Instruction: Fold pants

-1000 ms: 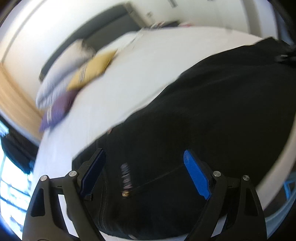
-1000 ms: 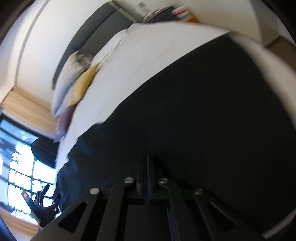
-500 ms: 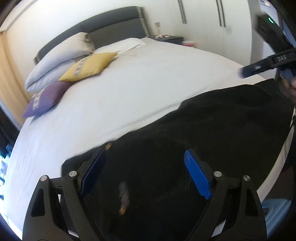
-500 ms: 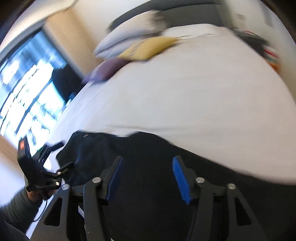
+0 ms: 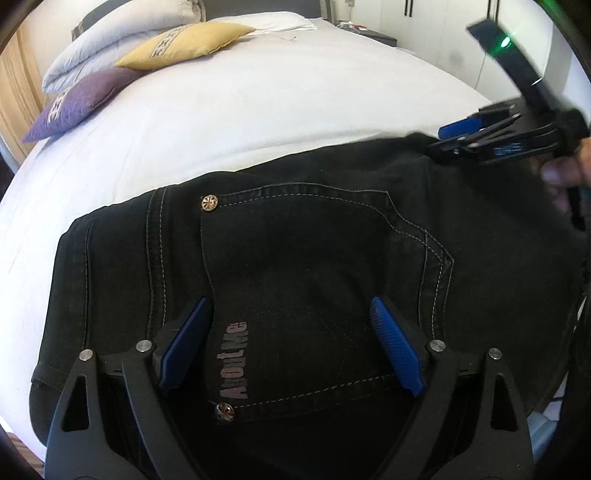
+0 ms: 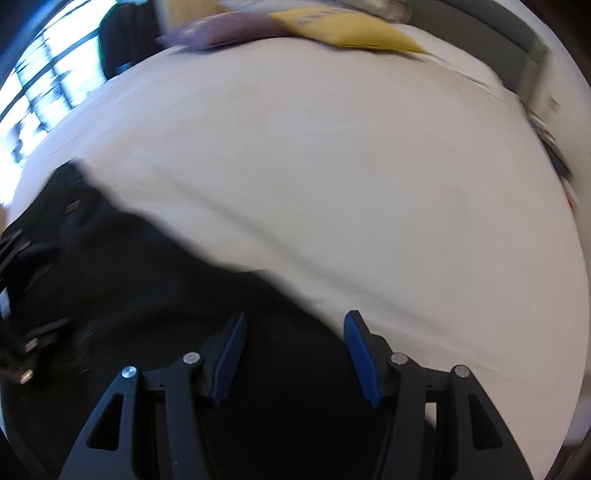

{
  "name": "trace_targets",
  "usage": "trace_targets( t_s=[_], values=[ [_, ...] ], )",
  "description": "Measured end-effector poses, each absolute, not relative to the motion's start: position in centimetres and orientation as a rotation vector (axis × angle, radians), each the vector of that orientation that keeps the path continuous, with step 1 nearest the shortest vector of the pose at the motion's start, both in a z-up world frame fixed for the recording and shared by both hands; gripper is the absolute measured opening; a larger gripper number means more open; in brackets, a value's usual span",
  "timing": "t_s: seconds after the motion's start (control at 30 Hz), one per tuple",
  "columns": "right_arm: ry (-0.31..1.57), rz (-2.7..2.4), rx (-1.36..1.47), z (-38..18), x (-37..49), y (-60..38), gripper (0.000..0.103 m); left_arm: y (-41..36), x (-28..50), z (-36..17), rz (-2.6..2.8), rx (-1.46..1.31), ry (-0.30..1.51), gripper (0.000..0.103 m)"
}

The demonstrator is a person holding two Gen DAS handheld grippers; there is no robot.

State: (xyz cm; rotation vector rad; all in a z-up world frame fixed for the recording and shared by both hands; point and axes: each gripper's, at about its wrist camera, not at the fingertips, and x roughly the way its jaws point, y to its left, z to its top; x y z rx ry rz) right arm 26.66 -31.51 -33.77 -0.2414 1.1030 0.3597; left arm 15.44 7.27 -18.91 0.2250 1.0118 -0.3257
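Jaws of left gripper (image 5: 291,343) spread wide, gripping nothing, hovering over black pants (image 5: 295,258). Directly between and beneath those jaws: back pocket (image 5: 314,277) with pale stitching and an "AboutMe" label (image 5: 233,360). One metal rivet (image 5: 225,411) nearer than the jaw tips, a second rivet (image 5: 209,202) beyond them to the left. Pants lying flat on white bed (image 5: 258,103), waistband edge left of the jaws, dark fabric running off to the right. Beyond the jaws and far to the right: right gripper (image 5: 480,136) just above the far edge of the pants, blue pads apart, a green light on its body. Farther ahead, past bare sheet: purple cushion (image 5: 77,101), yellow cushion (image 5: 184,44), grey pillows (image 5: 122,33) at the head of the bed.

Jaws of right gripper (image 6: 293,345) also spread, pinching nothing. Under and between them, pants (image 6: 184,332), blurred, extending away to the left; edge of the fabric crossing near the right jaw tip, white bed (image 6: 351,166) beyond it. Far ahead: purple cushion (image 6: 229,27) and yellow cushion (image 6: 351,33), bright window (image 6: 40,74) to the far left.
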Motion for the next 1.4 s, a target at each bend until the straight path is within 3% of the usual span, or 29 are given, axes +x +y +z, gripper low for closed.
trace_targets(
  t_s=[0.27, 0.43, 0.6, 0.73, 0.87, 0.9, 0.97, 1.07, 1.17, 1.23, 1.33, 1.4],
  values=[
    [1.05, 0.16, -0.124, -34.5, 27.3, -35.5, 0.057, 2.4, 19.1, -12.5, -0.465, 0.222, 0.923, 0.089],
    [1.012, 0.23, 0.038, -32.2, 26.2, -35.2, 0.057, -1.4, 23.9, -15.7, -0.561, 0.263, 1.032, 0.088],
    [1.049, 0.345, -0.032, -33.5, 25.1, -32.7, 0.057, -0.6, 26.9, -19.6, -0.525, 0.254, 1.112, 0.09],
    [1.06, 0.226, 0.132, -35.3, 26.8, -37.1, 0.058, 0.0, 26.3, -18.5, -0.471, 0.264, 1.07, 0.09],
    [1.017, 0.259, 0.177, -31.7, 23.8, -39.7, 0.059, 2.0, 22.4, -14.5, -0.452, 0.176, 0.961, 0.089],
    [0.988, 0.297, 0.209, -31.0, 22.0, -40.4, 0.064, 2.3, 21.5, -14.1, -0.457, 0.162, 0.958, 0.089],
    [0.962, 0.288, 0.281, -31.1, 18.3, -42.6, 0.07, 2.3, 19.1, -14.5, -0.467, 0.199, 0.955, 0.089],
    [0.984, 0.211, 0.393, -33.9, 14.1, -46.6, 0.07, 2.6, 16.9, -18.4, -0.426, 0.26, 0.999, 0.09],
    [0.911, 0.163, 0.569, -36.3, 9.6, -52.2, 0.041, 3.4, 16.2, -19.4, -0.421, 0.171, 0.975, 0.091],
    [0.891, 0.09, 0.597, -36.1, 6.6, -55.5, 0.038, 3.0, 15.7, -18.8, -0.374, 0.207, 0.975, 0.091],
    [0.864, -0.006, 0.686, -34.5, 2.2, -60.4, 0.047, 2.2, 13.2, -16.5, -0.407, 0.239, 0.871, 0.09],
    [0.82, -0.031, 0.738, -34.4, 0.0, -62.8, 0.066, 2.3, 11.7, -16.8, -0.401, 0.257, 0.856, 0.09]
  ],
)
